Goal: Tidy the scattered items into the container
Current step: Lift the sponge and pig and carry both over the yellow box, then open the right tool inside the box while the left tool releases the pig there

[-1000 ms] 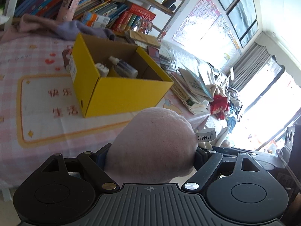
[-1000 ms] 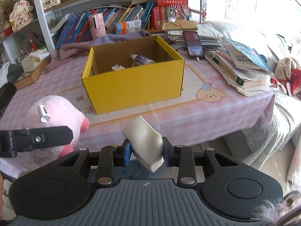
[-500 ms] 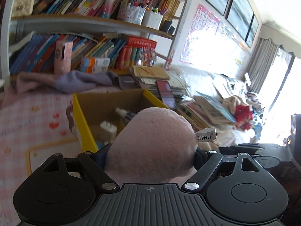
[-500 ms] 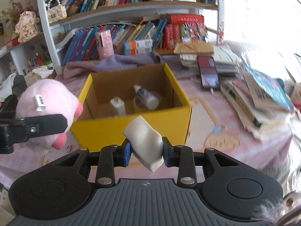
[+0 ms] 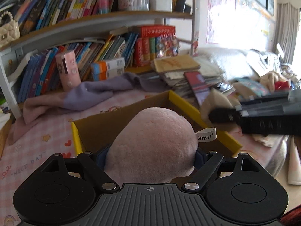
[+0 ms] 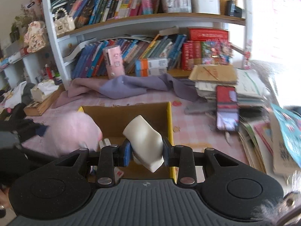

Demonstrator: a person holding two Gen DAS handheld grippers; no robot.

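Left wrist view: both grippers loaded over yellow box [image 5: 205, 116].
L gripper [image 5: 150, 156] clamped wide on pink plush [image 5: 152, 146]; R gripper [image 6: 146, 150] pinched white bottle [image 6: 144, 141].

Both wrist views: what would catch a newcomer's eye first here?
The pink plush fills the left gripper, right over the yellow box. The right gripper is shut on a white bottle above the same box. Behind them stand crowded bookshelves.
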